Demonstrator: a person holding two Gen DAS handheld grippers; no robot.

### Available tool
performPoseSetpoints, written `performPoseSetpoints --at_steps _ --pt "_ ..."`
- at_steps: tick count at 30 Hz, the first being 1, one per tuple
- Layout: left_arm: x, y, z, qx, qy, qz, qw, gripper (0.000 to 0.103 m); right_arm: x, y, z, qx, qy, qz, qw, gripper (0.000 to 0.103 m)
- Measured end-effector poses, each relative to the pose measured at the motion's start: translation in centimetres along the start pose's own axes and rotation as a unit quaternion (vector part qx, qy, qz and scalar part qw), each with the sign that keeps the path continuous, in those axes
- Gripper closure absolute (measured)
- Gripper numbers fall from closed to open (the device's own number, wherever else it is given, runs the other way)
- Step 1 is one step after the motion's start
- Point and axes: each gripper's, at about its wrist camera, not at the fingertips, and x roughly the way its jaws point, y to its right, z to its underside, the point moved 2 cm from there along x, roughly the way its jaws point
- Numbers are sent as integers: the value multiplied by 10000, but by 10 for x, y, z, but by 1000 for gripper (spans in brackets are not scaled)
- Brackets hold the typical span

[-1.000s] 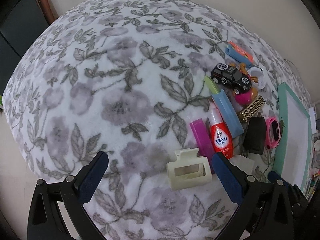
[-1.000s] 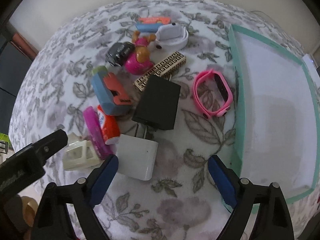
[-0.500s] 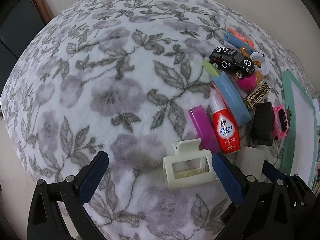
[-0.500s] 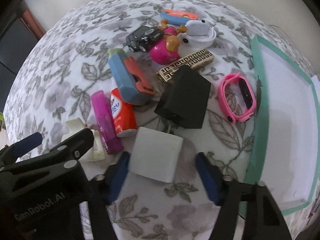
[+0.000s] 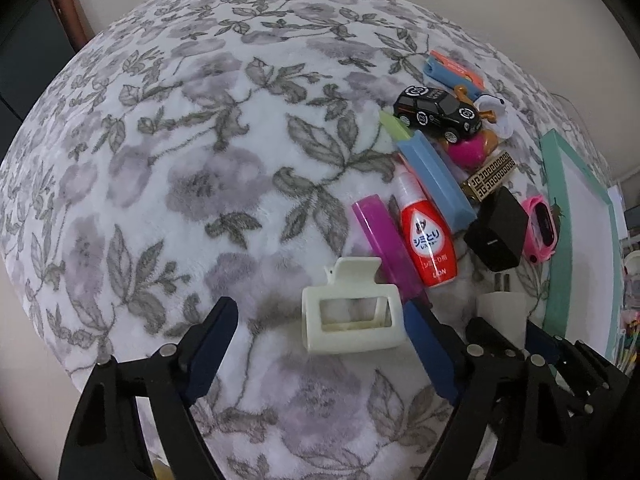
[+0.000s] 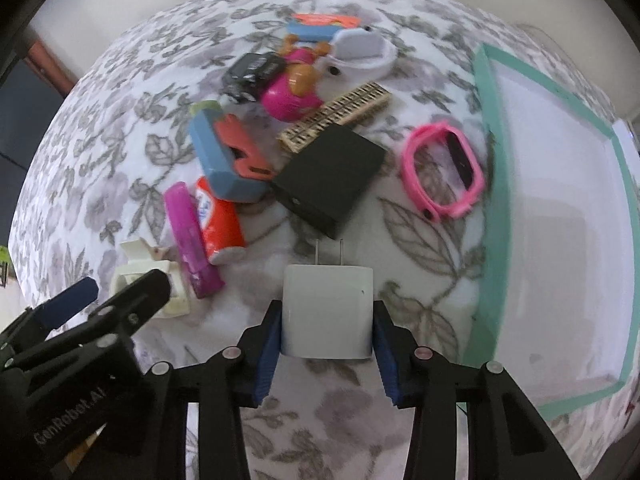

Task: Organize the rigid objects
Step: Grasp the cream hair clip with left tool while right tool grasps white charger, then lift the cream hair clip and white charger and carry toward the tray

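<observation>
Jaws of the left gripper stand spread wide, pinching nothing. We note the cream hair clip lying between them on the floral blanket, its right end just beside the right blue pad. Beyond the right jaw lie the purple case and the red bottle, side by side, then the long blue case and the black toy car farther out. To the right of the jaws we see the black adapter, the pink watch and the green-rimmed tray.

From the right wrist view, the right gripper jaws are closed on the white charger, pads pressed to both its sides, prongs pointing away. The black adapter sits just ahead of the prongs. The tray lies right of the jaws.
</observation>
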Motion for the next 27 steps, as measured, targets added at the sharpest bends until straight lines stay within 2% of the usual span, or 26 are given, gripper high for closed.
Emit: performPoseSetpoints --at_steps 3,5,13,15,17,20,24,27 --pt "-1 3 0 27 5 -18 10000 21 -4 14 3 119 -61 -49 9999 58" --pt "-5 6 2 43 19 65 10000 30 -4 21 2 133 -86 -66 9999 58" --pt "-9 26 11 217 -44 -37 9997 31 1 20 -8 -7 -87 80 9999 58" --pt "-7 25 11 254 -147 -108 9995 41 0 18 -10 -20 -68 97 9999 58" --pt "-7 26 15 225 -208 -136 9994 56 2 12 1 -21 -54 92 9999 58" --pt "-11 25 17 147 -159 -150 9997 65 0 11 1 -9 -49 60 10000 58" --pt "-20 14 11 64 -6 -42 10000 66 -5 16 4 -50 -60 50 10000 58" --pt "-27 11 6 98 68 -148 9998 50 -6 18 8 -8 -78 11 10000 58"
